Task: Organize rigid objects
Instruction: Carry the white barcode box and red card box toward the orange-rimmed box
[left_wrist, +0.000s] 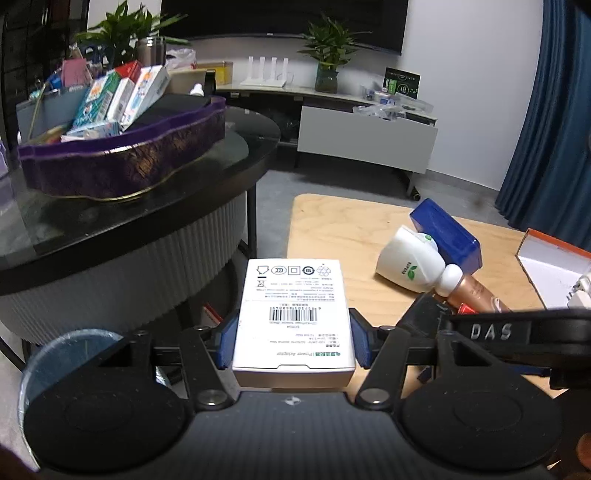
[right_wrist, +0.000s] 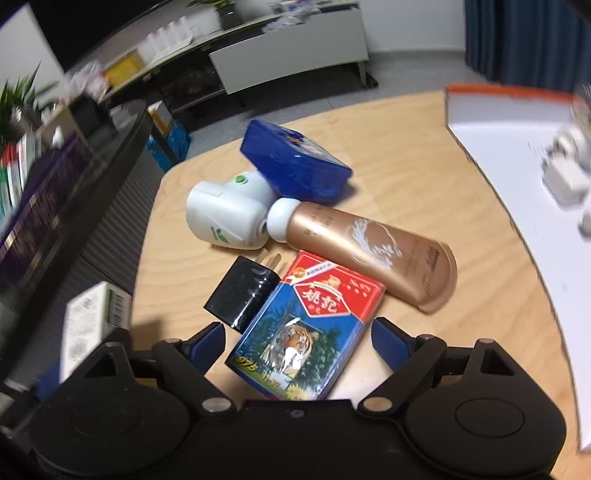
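My left gripper (left_wrist: 293, 341) is shut on a white power-adapter box (left_wrist: 293, 317), held in the air beside the wooden table's left edge; the box also shows at the left of the right wrist view (right_wrist: 94, 325). My right gripper (right_wrist: 298, 345) is open, its pads either side of a red-and-blue playing-card box (right_wrist: 304, 328) lying on the wooden table (right_wrist: 424, 184). Beyond it lie a black plug adapter (right_wrist: 242, 291), a gold tube (right_wrist: 373, 251), a white plug-in device (right_wrist: 227, 218) and a blue case (right_wrist: 295, 164).
A purple oval basket (left_wrist: 122, 155) with several cartons stands on the black round table (left_wrist: 147, 218) at left. An open orange-edged white box (right_wrist: 517, 166) with white chargers sits at the right. A TV cabinet (left_wrist: 365, 136) stands behind.
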